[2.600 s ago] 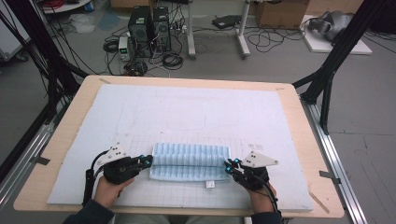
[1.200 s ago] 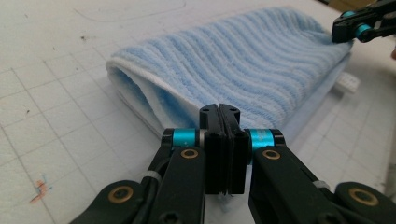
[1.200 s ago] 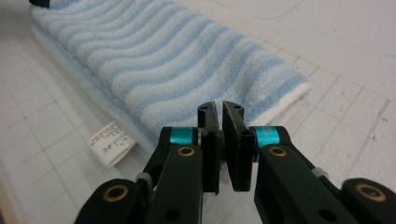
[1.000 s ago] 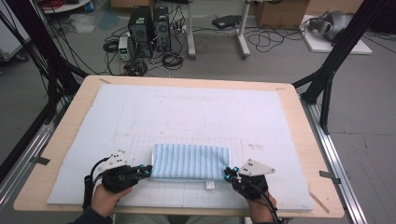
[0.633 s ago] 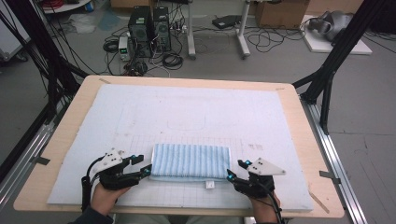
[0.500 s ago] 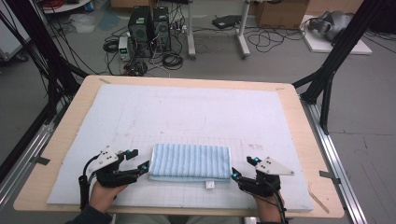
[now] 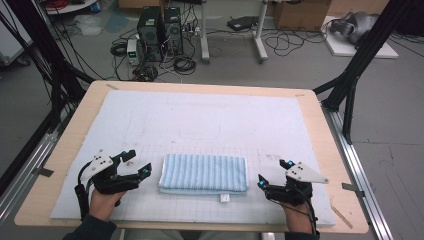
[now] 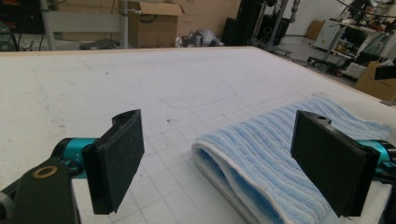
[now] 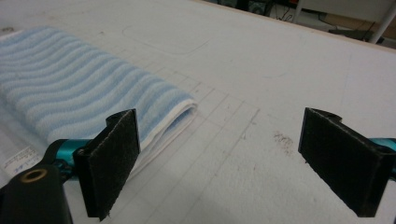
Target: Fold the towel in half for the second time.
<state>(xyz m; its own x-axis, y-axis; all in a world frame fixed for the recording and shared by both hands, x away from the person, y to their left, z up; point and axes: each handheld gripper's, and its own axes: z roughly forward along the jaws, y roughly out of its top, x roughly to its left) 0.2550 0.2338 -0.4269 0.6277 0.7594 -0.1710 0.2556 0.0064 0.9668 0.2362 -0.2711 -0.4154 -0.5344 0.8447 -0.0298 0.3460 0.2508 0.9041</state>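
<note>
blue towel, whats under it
The folded blue towel lies on the white gridded mat; a small white tag sticks out beneath it. Anything between its folds is hidden.

Even overhead light, soft faint shadows under my hands. High view slightly soft, low-res. My gripper views: near pads (image 8: 116,163) sharp-ish, far background blurred, edges stretched. No glare.

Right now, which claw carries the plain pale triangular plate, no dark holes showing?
The right claw, right of the blue striped towel. Its plate looks plain pale; the left claw carries a plate dotted with dark holes. Both claws stand open, clear of the towel.
</note>
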